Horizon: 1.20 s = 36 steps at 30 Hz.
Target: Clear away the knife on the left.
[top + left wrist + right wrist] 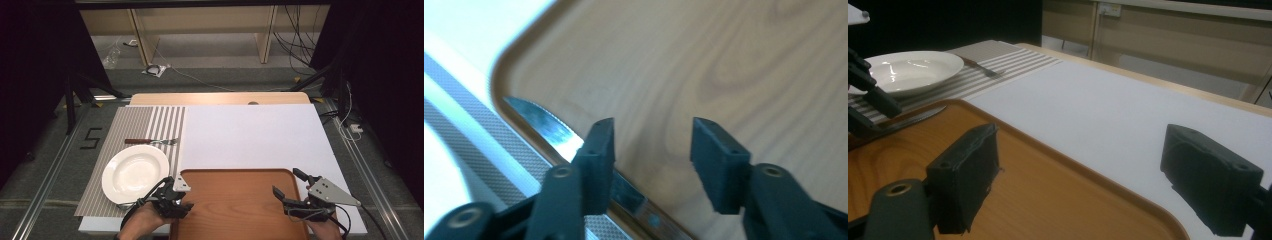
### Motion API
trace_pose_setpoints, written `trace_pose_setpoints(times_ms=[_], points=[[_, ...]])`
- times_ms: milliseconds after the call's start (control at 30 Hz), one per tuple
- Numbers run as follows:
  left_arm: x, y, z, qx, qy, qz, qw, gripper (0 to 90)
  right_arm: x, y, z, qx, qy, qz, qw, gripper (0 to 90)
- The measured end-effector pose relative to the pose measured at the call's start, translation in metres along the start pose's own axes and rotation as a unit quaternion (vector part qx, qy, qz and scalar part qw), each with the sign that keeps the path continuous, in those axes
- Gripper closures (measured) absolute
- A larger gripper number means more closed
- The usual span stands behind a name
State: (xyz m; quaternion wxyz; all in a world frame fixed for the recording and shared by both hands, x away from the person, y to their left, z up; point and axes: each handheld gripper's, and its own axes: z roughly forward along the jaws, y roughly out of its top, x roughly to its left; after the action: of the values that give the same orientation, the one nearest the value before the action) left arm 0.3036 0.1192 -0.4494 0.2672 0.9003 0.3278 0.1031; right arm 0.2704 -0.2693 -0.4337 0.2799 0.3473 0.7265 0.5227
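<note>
Two grippers over a wooden tray [235,200] — left gripper [651,150] jaws parted, table knife [559,137] lying released beneath them at the tray's edge, right gripper [1078,175] jaws spread wide, nothing held — white plate [135,172] beside the tray.

Tray [235,200] centre bare, free passage btwn grippers. Knife [555,132] lies along tray's left rim. Plate [135,173] + fork [151,142] block striped mat [135,125]; white board [250,135] open.

We see a pale wooden tabletop [220,98] under a large white sheet [255,135]. A striped mat [135,125] lies along its left edge, and a wooden tray [240,210] sits at the near edge, overlapping the sheet.
</note>
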Motion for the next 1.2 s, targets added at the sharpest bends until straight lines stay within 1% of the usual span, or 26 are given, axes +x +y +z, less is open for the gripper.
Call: trace_pose_setpoints(times_ms=[133,200,233,300,333,367,567,667,700,733,800,933,1133,1200], points=[[0.004,0.002,-0.006,-0.031,0.007,-0.012,0.9994,41.7,0.000,0.000,0.000,-0.001,0.000,0.002,1.0000,16.4],[0.005,0.002,-0.008,-0.042,0.010,-0.015,0.9990,39.0,-0.001,0.000,0.000,-0.002,0.000,0.003,1.0000,16.4],[0.006,0.003,-0.010,-0.051,0.013,-0.018,0.9985,37.7,-0.001,0.000,0.000,-0.003,0.000,0.003,1.0000,16.4],[0.008,0.003,-0.013,-0.057,0.015,-0.022,0.9980,35.0,-0.001,0.000,0.000,-0.002,0.000,0.003,1.0000,16.4],[0.008,0.003,-0.014,-0.065,0.017,-0.025,0.9975,33.9,-0.001,0.000,0.000,-0.003,0.001,0.004,1.0000,16.4],[0.010,0.003,-0.015,-0.068,0.019,-0.024,0.9972,32.9,-0.001,-0.001,0.000,-0.002,0.001,0.004,1.0000,16.4],[0.015,0.004,-0.021,-0.094,0.032,-0.040,0.9943,27.5,-0.002,-0.001,0.000,-0.002,0.002,0.006,1.0000,16.4],[0.019,0.005,-0.025,-0.109,0.036,-0.049,0.9921,25.7,-0.003,-0.001,0.000,-0.001,0.002,0.006,1.0000,16.4],[0.020,0.005,-0.026,-0.111,0.038,-0.051,0.9917,24.9,-0.003,-0.001,0.000,-0.001,0.002,0.006,1.0000,16.4],[0.021,0.005,-0.027,-0.116,0.039,-0.057,0.9908,24.3,-0.003,-0.002,0.000,-0.002,0.002,0.007,1.0000,16.4],[0.024,0.005,-0.029,-0.121,0.044,-0.059,0.9899,23.1,-0.003,-0.002,0.000,0.000,0.001,0.007,1.0000,16.4],[0.030,0.003,-0.033,-0.126,0.052,-0.066,0.9884,22.1,-0.003,-0.002,0.000,-0.001,0.002,0.006,1.0000,16.4],[0.041,-0.002,-0.037,-0.135,0.067,-0.081,0.9852,21.3,-0.002,-0.001,0.000,-0.001,0.001,0.006,1.0000,16.4],[0.044,-0.004,-0.039,-0.136,0.068,-0.085,0.9848,21.3,-0.002,-0.001,0.000,-0.002,0.001,0.007,1.0000,16.4]])
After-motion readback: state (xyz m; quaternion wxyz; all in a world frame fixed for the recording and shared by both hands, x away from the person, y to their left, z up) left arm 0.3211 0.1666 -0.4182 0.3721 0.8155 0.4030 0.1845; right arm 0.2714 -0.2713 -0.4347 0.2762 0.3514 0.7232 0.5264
